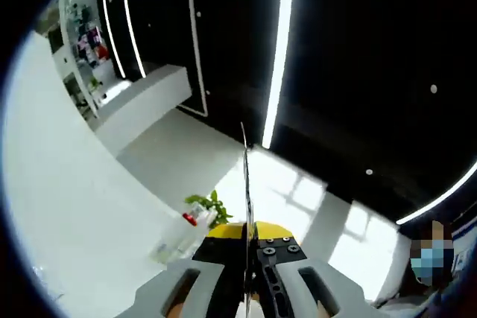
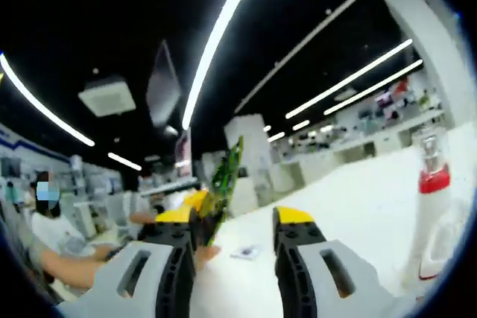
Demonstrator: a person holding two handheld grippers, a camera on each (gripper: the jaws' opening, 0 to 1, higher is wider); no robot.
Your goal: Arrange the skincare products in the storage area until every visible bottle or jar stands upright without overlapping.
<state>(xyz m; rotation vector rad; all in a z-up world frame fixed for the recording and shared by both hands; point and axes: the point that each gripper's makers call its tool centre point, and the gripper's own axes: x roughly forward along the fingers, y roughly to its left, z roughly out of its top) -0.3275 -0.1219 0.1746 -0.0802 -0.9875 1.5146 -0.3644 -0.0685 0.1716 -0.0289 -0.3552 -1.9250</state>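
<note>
One red-collared bottle (image 2: 428,206), upright beside open right hand-held gripper (image 2: 237,230).

Showing in the left gripper view: one clear bottle with a red collar (image 1: 181,230), one green plant (image 1: 209,204). Showing in the right gripper view: one white pump bottle with a red collar (image 2: 428,210), one green plant (image 2: 224,176), one seated person (image 2: 52,240).

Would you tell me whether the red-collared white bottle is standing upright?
Upright: the white bottle rises base-down from the white surface, nozzle on top.
</note>
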